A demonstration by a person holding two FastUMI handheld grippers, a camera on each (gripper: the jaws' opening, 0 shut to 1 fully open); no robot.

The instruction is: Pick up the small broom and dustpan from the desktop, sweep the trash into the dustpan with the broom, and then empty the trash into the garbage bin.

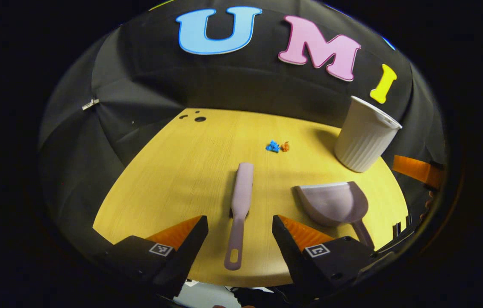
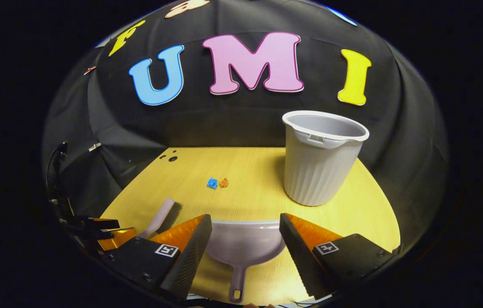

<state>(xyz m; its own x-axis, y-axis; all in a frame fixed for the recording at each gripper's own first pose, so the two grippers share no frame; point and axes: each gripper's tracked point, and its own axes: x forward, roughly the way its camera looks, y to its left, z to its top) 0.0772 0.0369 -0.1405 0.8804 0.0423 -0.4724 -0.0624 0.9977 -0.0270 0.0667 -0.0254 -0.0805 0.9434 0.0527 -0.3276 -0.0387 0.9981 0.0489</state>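
Here both grippers point(image 1: 240, 229) point(image 2: 245, 231) gape wide, empty, above broom point(image 1: 240, 205) and dustpan point(image 2: 243, 244).

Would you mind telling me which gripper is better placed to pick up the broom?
Left. The broom lies between the left gripper's open fingers, handle nearest. The right gripper faces the dustpan instead.

Broom point(image 2: 162, 217) mostly hidden behind right gripper point(image 2: 245, 239); trash point(image 1: 278, 146) bits indistinct.

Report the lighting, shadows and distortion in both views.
Left gripper view: fisheye curves the table edge; broom sharp, with a thin shadow. Right gripper view: bin evenly lit, soft shadow at its left; dustpan in focus, no glare.
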